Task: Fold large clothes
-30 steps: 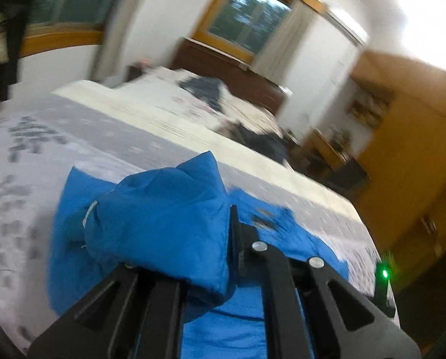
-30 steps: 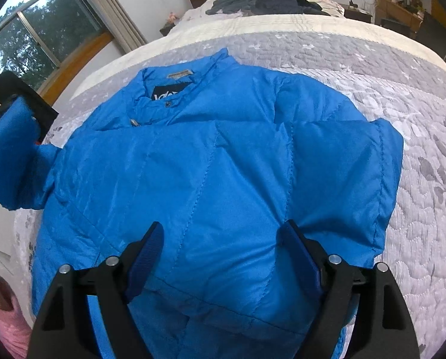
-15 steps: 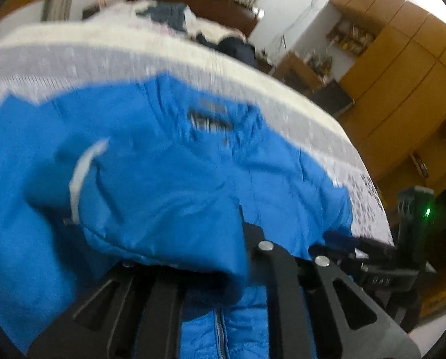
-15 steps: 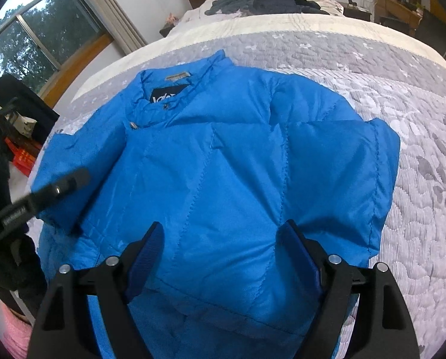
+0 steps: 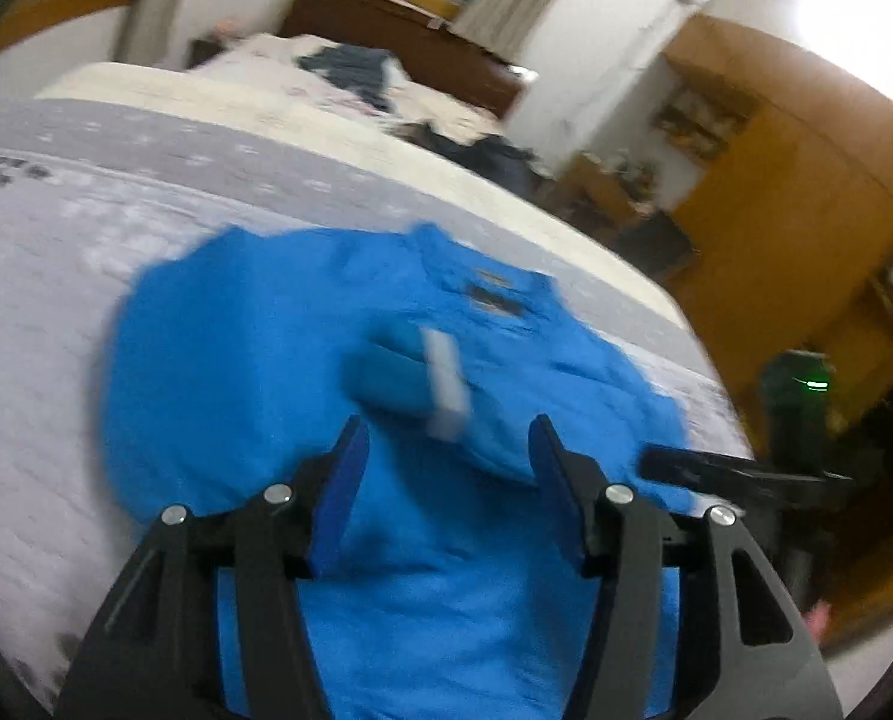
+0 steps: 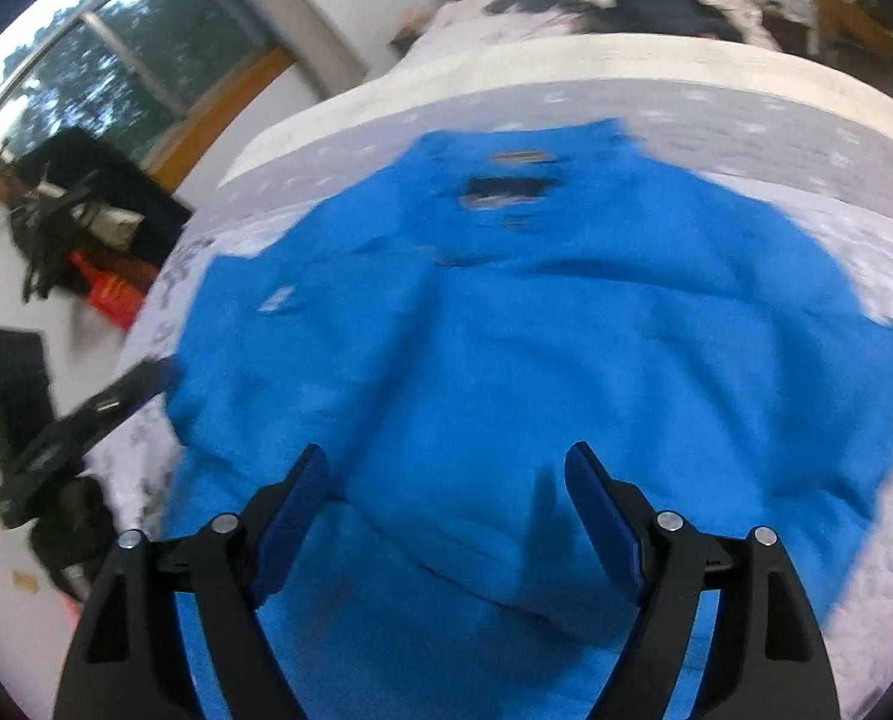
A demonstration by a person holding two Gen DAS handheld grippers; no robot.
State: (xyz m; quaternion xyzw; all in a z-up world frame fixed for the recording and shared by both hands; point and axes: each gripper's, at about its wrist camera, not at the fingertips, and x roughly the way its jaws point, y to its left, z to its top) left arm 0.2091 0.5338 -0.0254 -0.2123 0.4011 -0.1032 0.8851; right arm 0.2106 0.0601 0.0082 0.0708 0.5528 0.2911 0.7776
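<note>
The left gripper [image 5: 446,450] has let go; its jaws now stand apart, leaving the sleeve [image 5: 410,384] of the blue quilted padded jacket [image 6: 566,360] folded across frame centre. The right gripper [image 6: 446,480] stays apart, empty.

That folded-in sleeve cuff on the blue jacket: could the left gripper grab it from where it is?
Probably yes. The left gripper is open, and the sleeve cuff lies on top of the blue jacket just beyond its fingertips, with nothing between them.

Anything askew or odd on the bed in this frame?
Nothing stands out. The blue puffer jacket lies flat on the grey quilted bedspread, sleeves folded in; both grippers are open above it. Motion blur hides finer detail.
</note>
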